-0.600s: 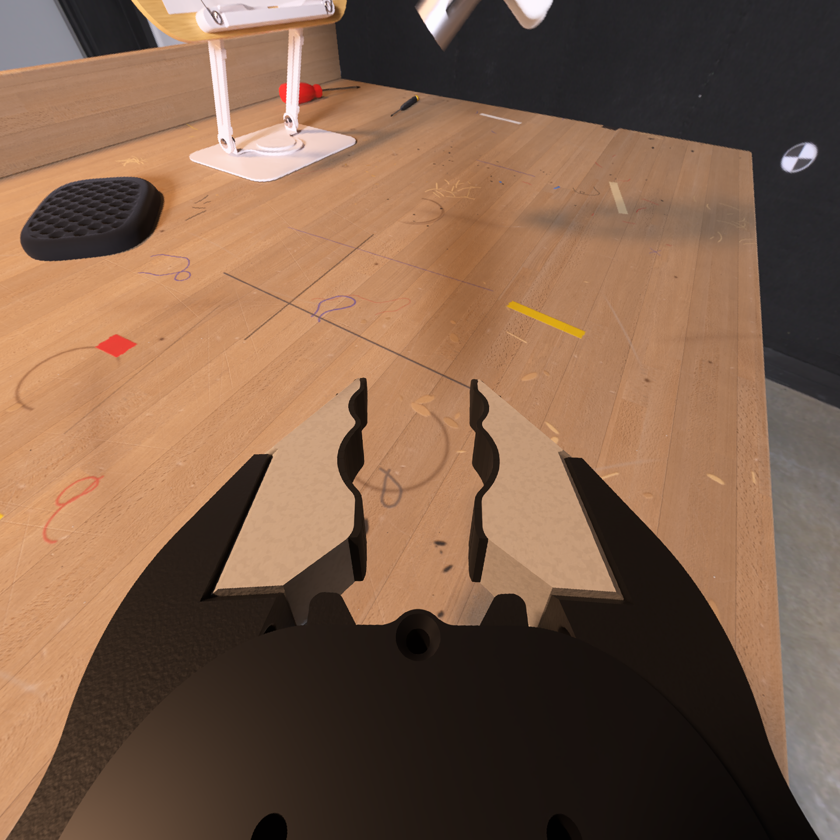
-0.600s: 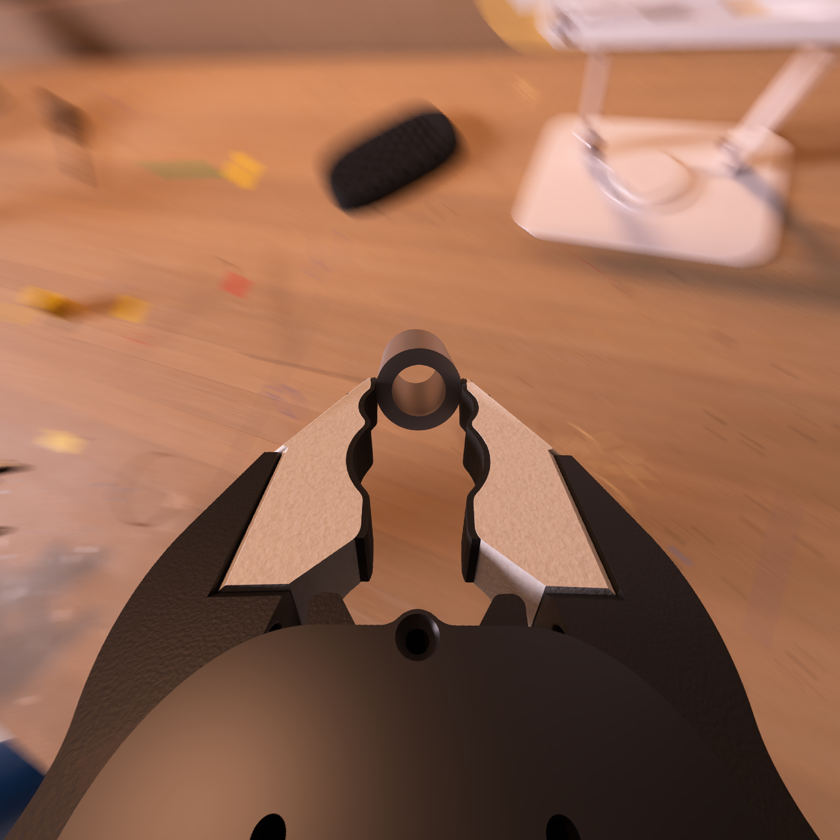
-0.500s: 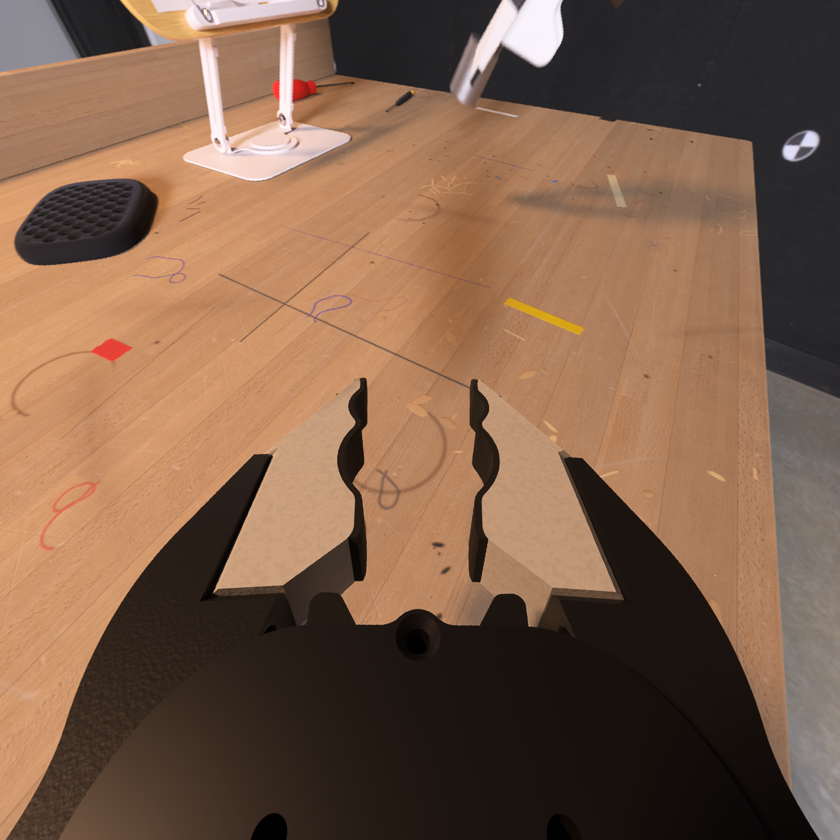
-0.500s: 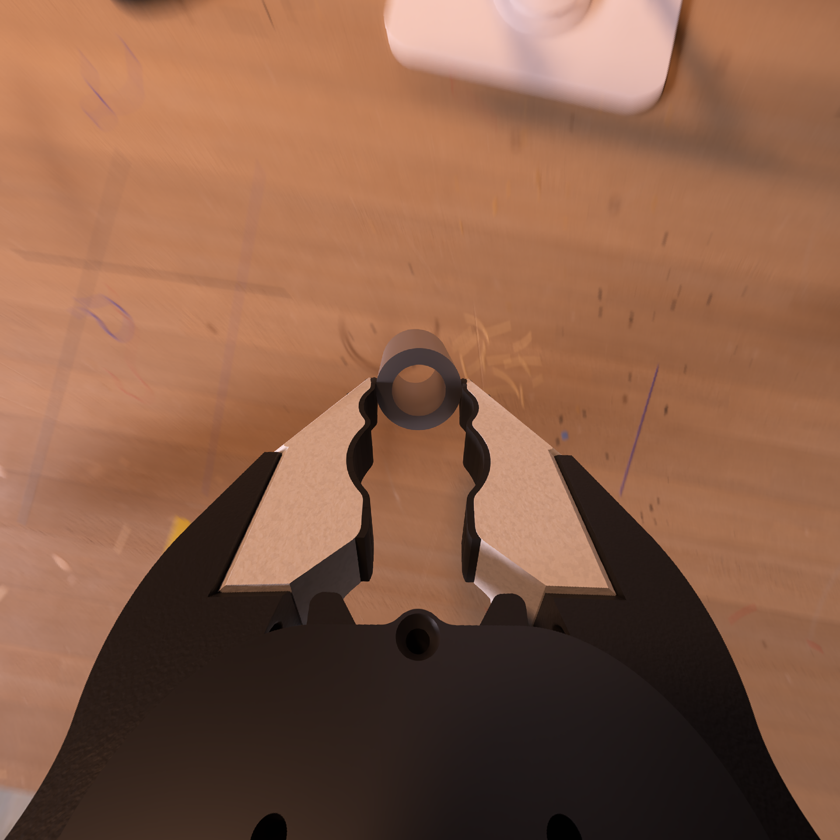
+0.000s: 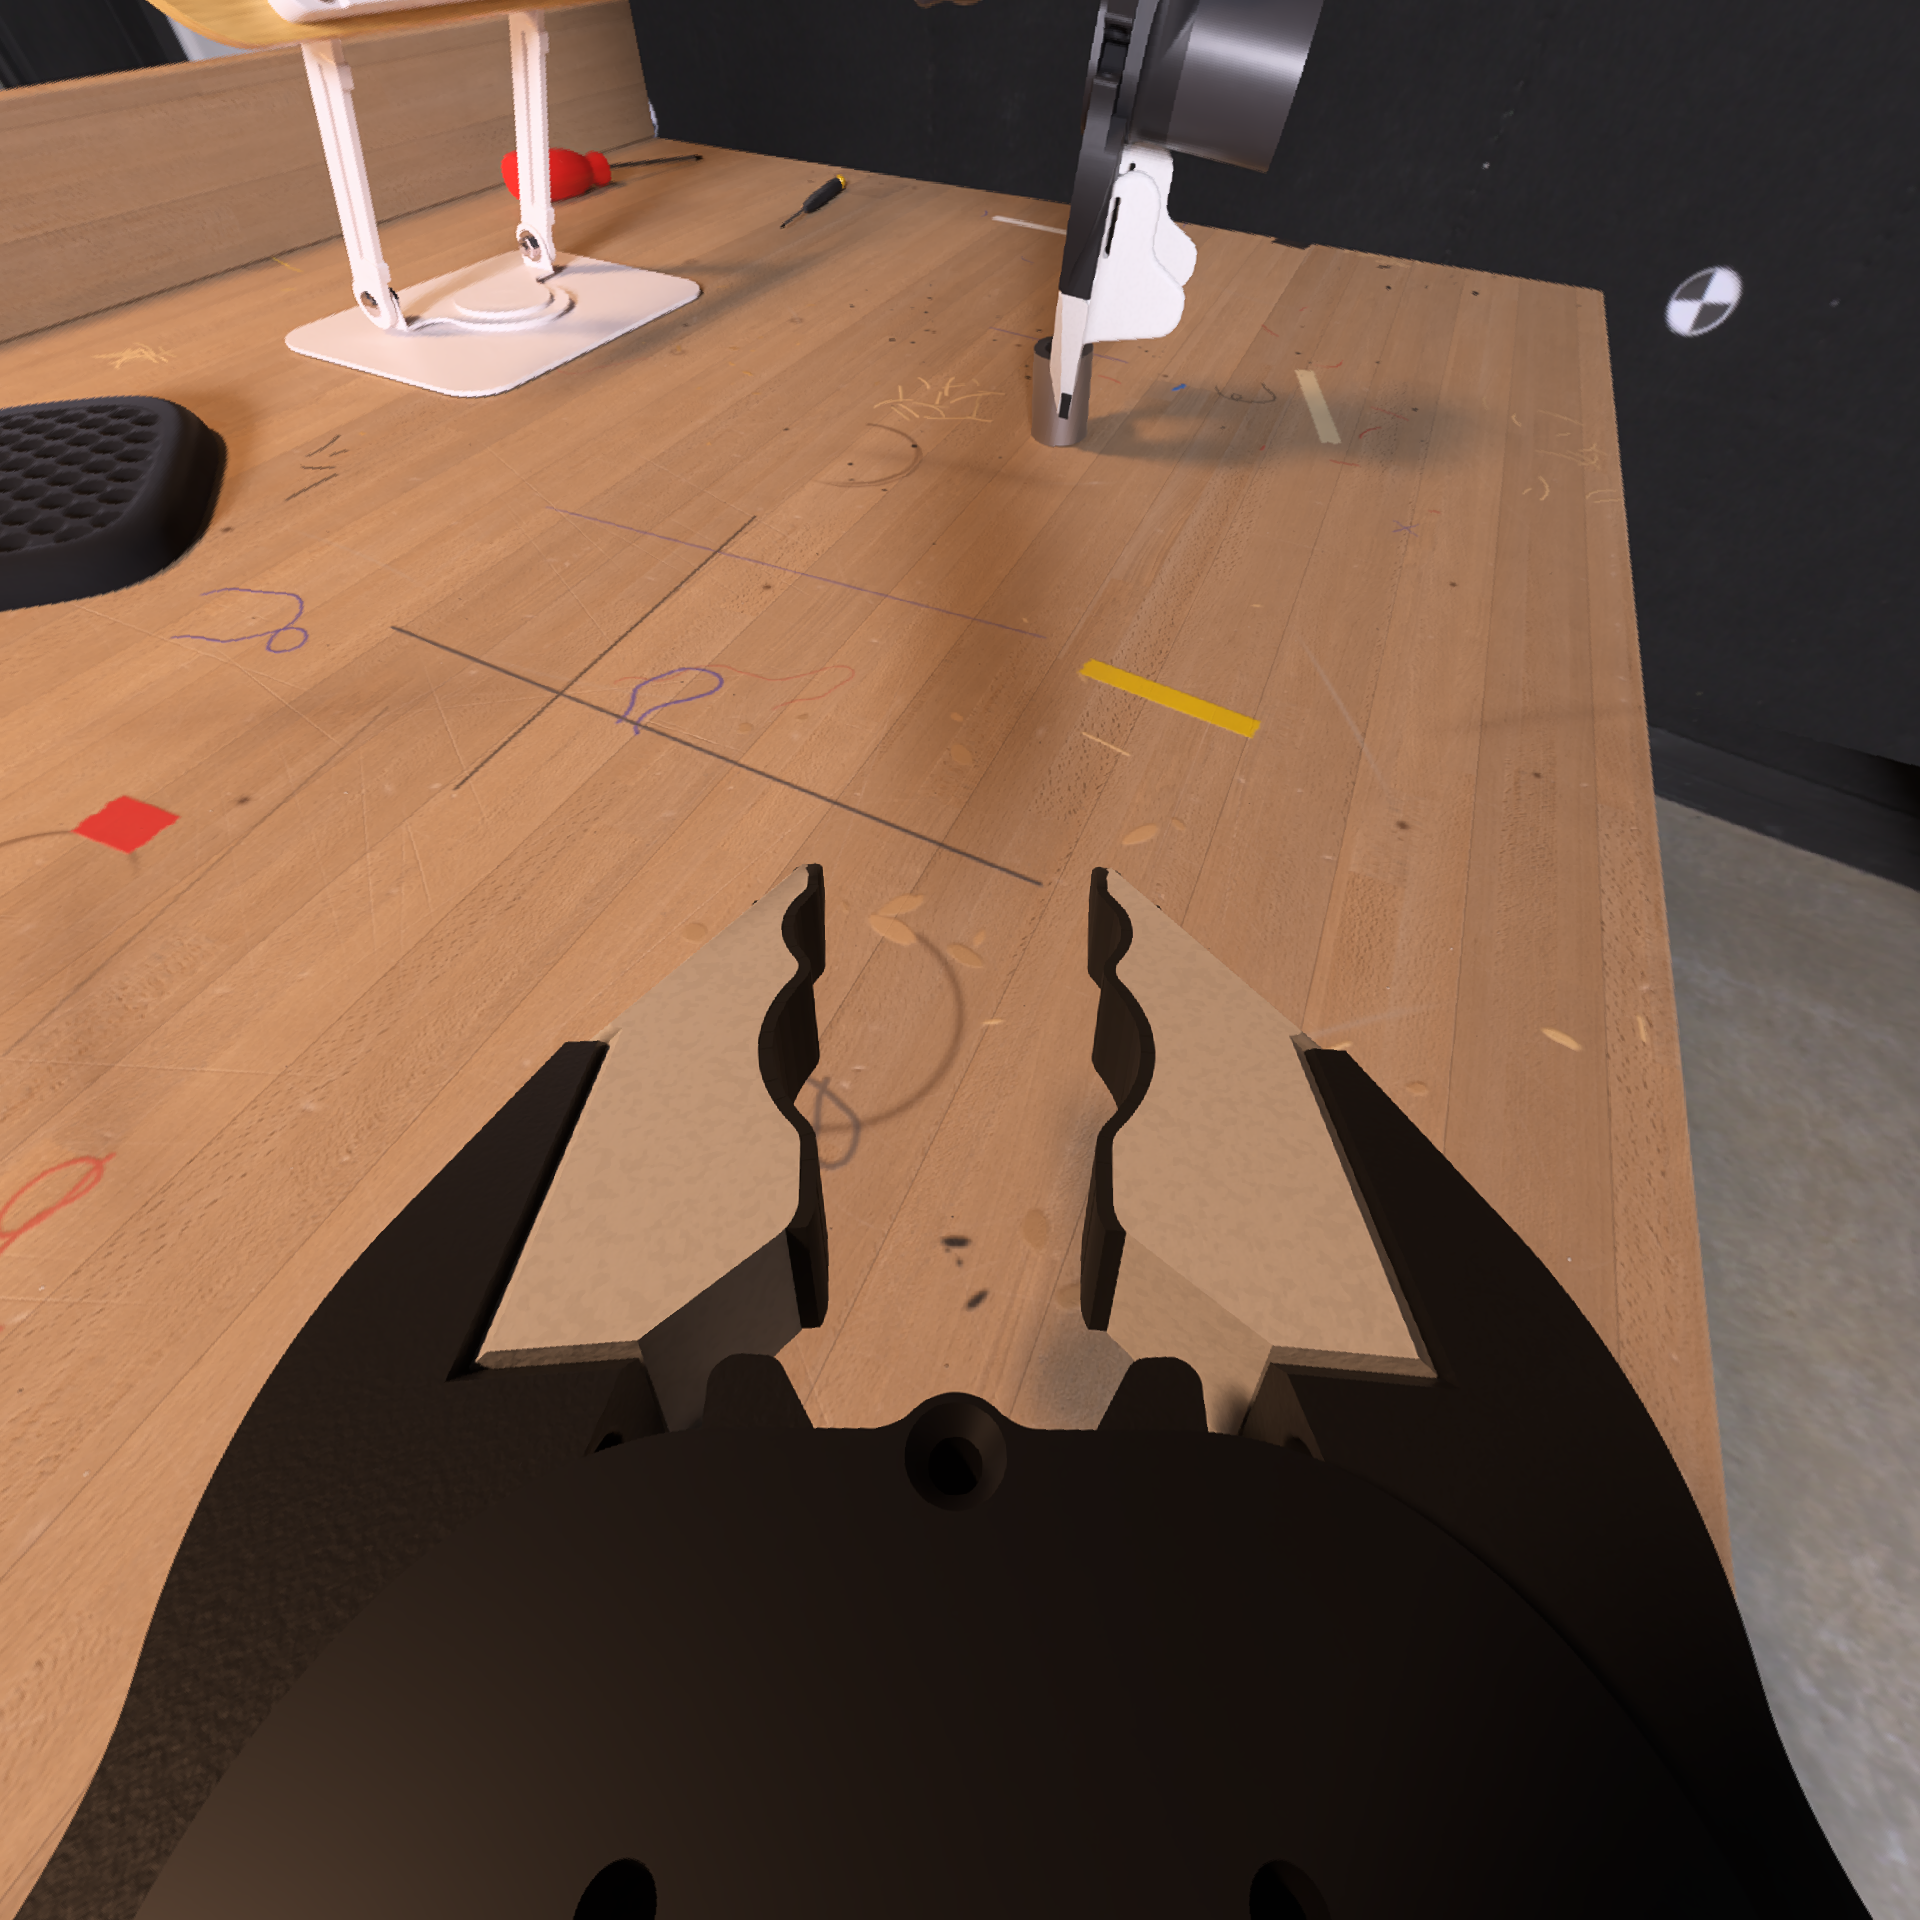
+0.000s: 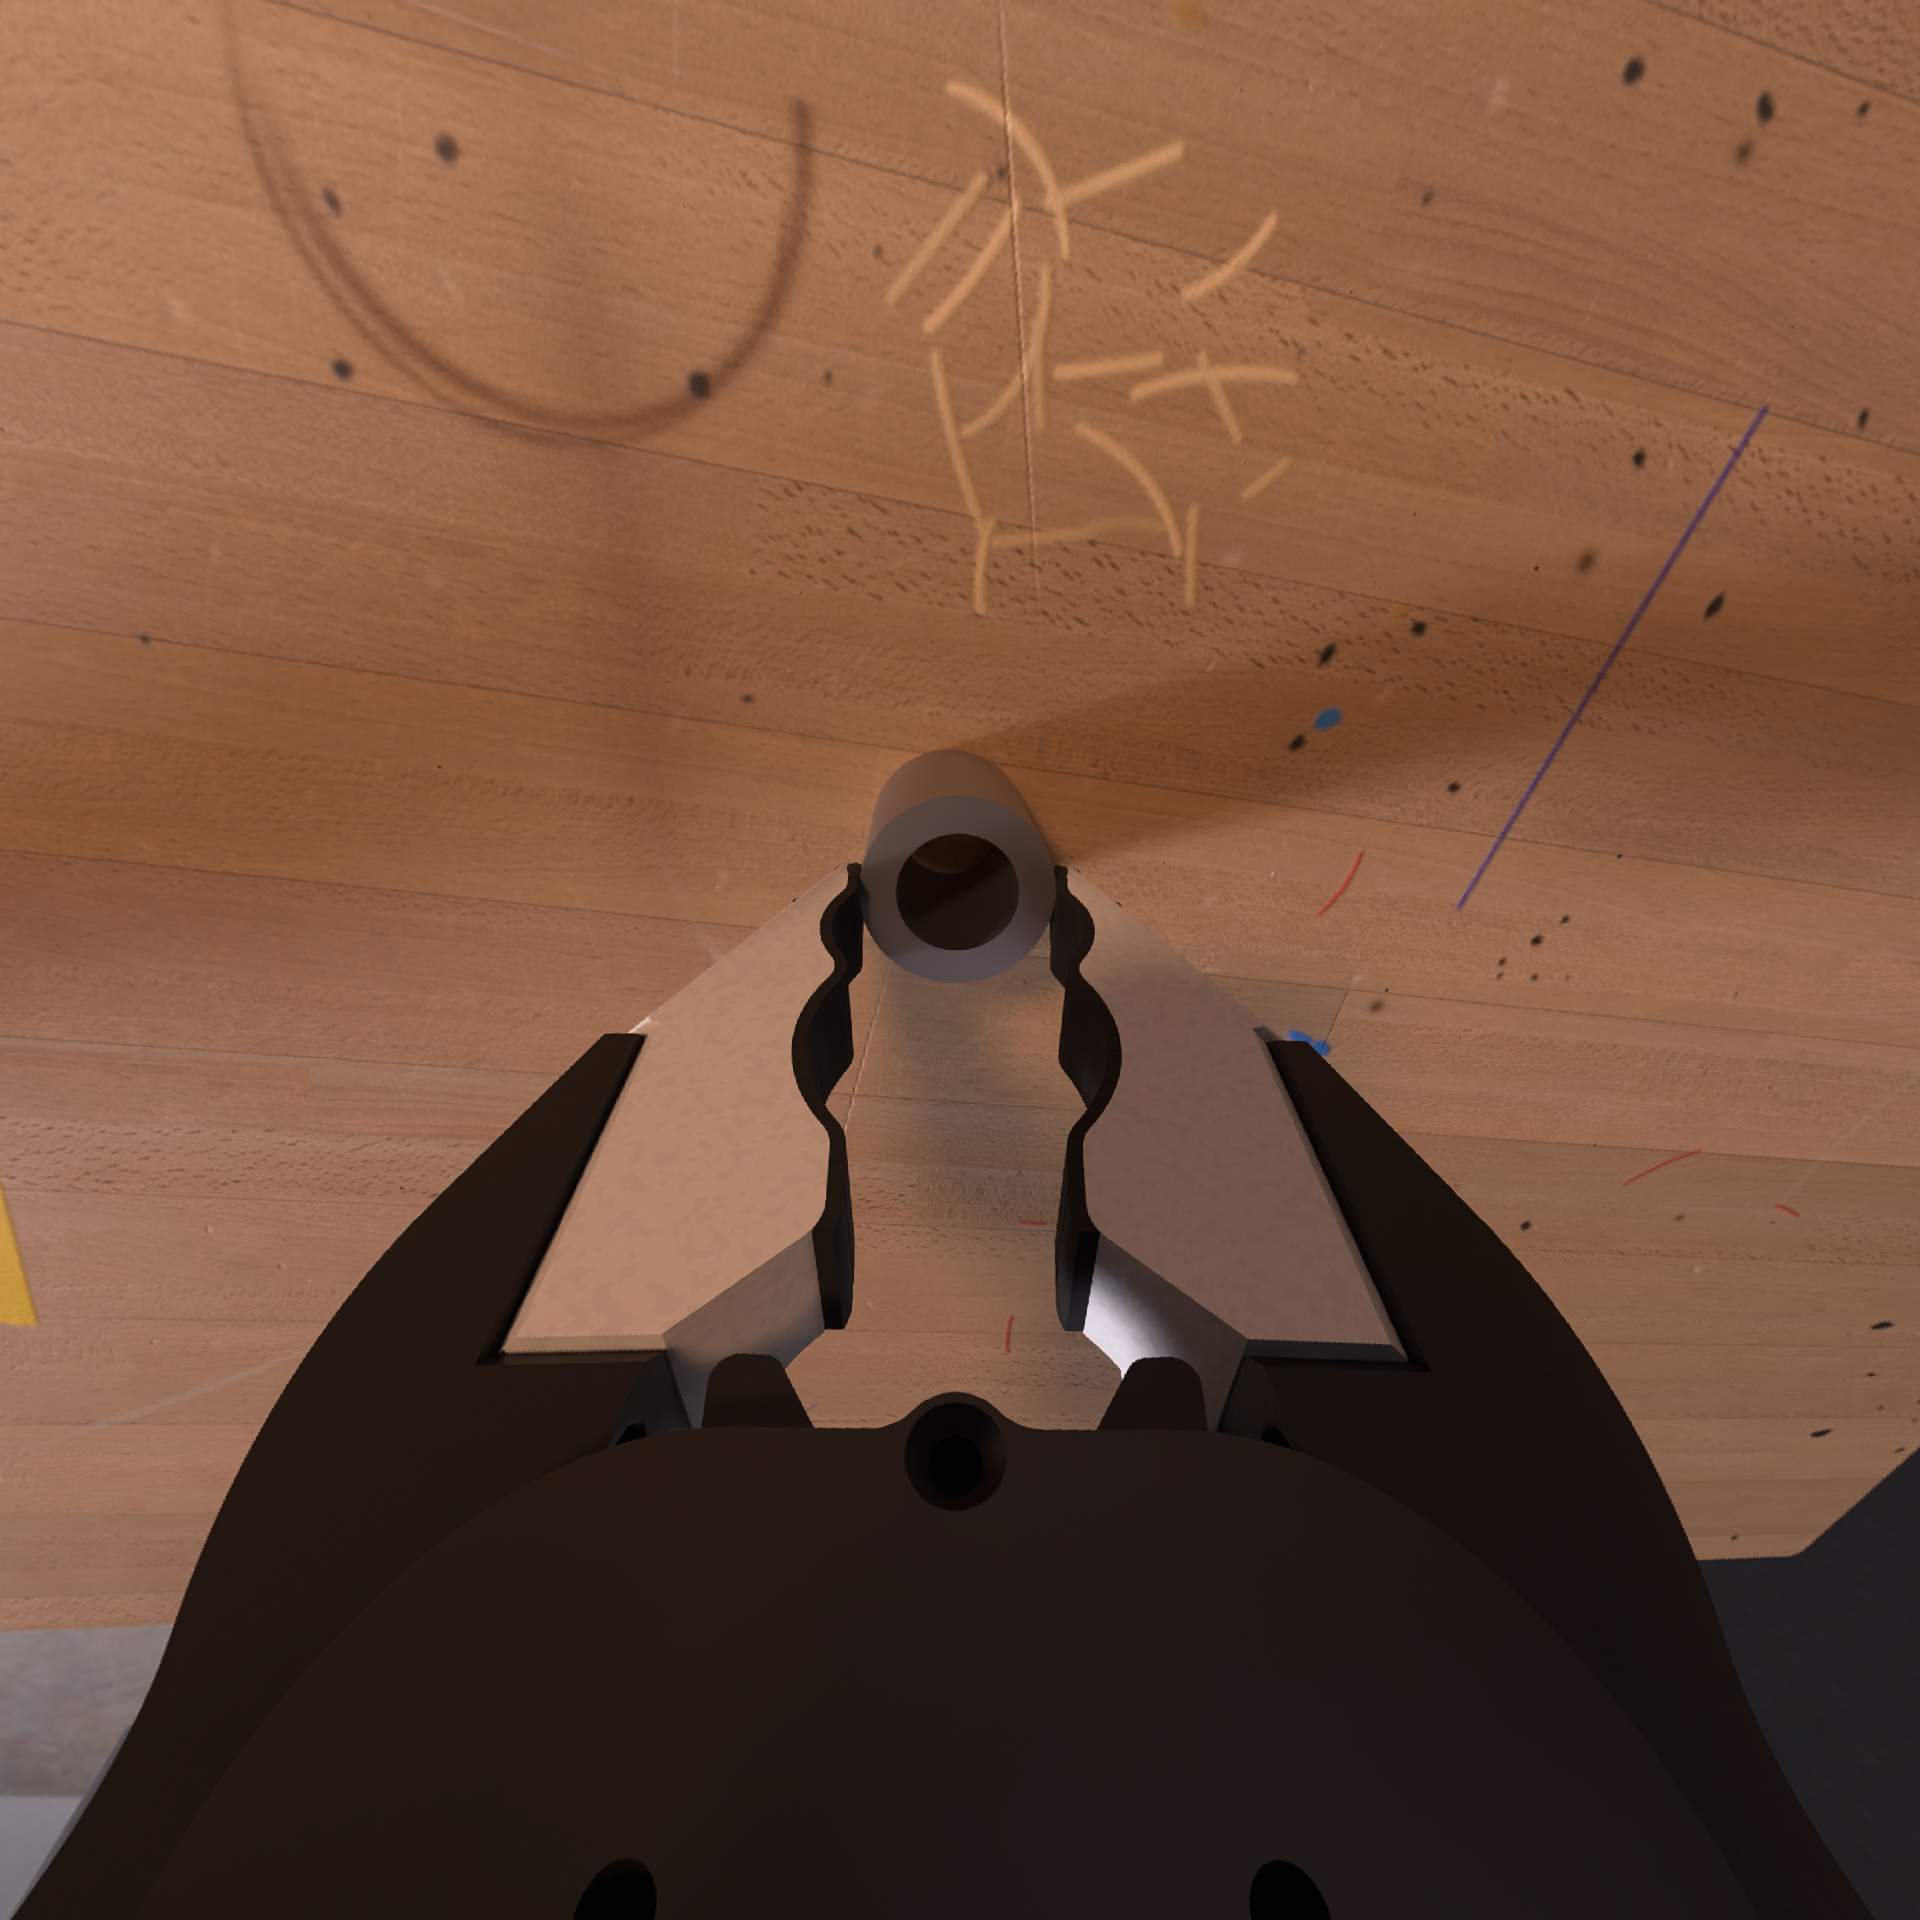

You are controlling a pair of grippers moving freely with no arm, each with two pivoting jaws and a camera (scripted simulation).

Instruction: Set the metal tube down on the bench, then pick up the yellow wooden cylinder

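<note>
The metal tube [image 6: 956, 961] is a short grey hollow cylinder, seen end-on between the tips of my right gripper [image 6: 956, 896], which is shut on it and points straight down at the wooden bench [image 6: 416, 727]. In the left wrist view the tube [image 5: 1056, 421] stands upright at the far middle of the bench, its lower end on or just above the wood, with the right gripper [image 5: 1064, 400] above it. My left gripper [image 5: 956, 883] is open and empty, low over the near part of the bench [image 5: 1455, 935]. No yellow wooden cylinder shows in either view.
A white stand [image 5: 488, 322] sits at the far left, with a black perforated pad [image 5: 83, 488] nearer on the left. A red-handled tool [image 5: 556, 171] and a small screwdriver [image 5: 816, 200] lie at the back. A flat yellow strip [image 5: 1169, 698] is on the wood. The bench's right edge [image 5: 1631, 831] drops to the floor.
My right gripper has swung to point straight down and has come down with the tube, which now stands upright at the bench surface. My left gripper has hardly moved.
</note>
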